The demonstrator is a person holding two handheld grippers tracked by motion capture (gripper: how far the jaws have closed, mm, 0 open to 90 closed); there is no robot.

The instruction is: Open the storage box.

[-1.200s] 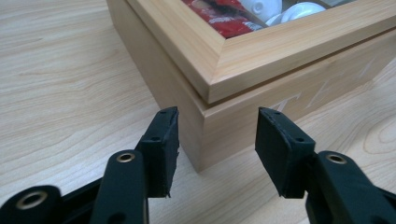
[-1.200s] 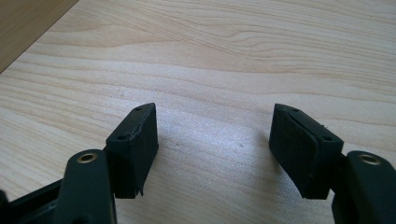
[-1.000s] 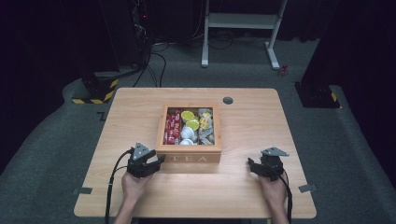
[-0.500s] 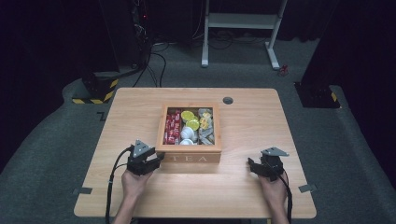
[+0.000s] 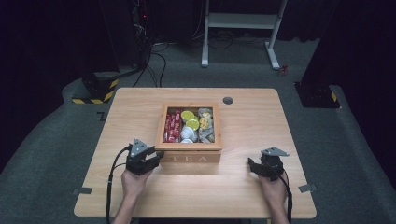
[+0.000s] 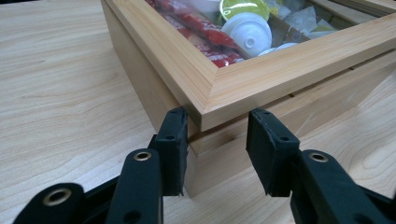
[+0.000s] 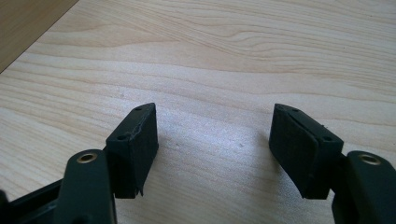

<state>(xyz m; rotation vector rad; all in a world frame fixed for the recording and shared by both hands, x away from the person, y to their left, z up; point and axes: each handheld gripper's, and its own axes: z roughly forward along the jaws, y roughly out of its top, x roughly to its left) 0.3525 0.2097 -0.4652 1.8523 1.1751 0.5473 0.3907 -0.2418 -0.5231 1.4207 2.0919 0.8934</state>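
Left tool (image 6: 217,154) has its jaws part open, straddling the near-left corner of the wooden tea box (image 5: 191,157), one pad just at the seam under the glass-topped lid (image 6: 243,84); no firm clamp visible yet. Right tool (image 5: 262,166) is spread wide over bare desk (image 7: 224,56), holding nothing, well apart from the box. Box sits mid-desk, lid down, sachets and small cups visible through the pane. Likely stiff, fairly heavy, smooth wood, so pads may slip; glass is fragile. Best hold is probably the lid's front frame edge, not the pane.
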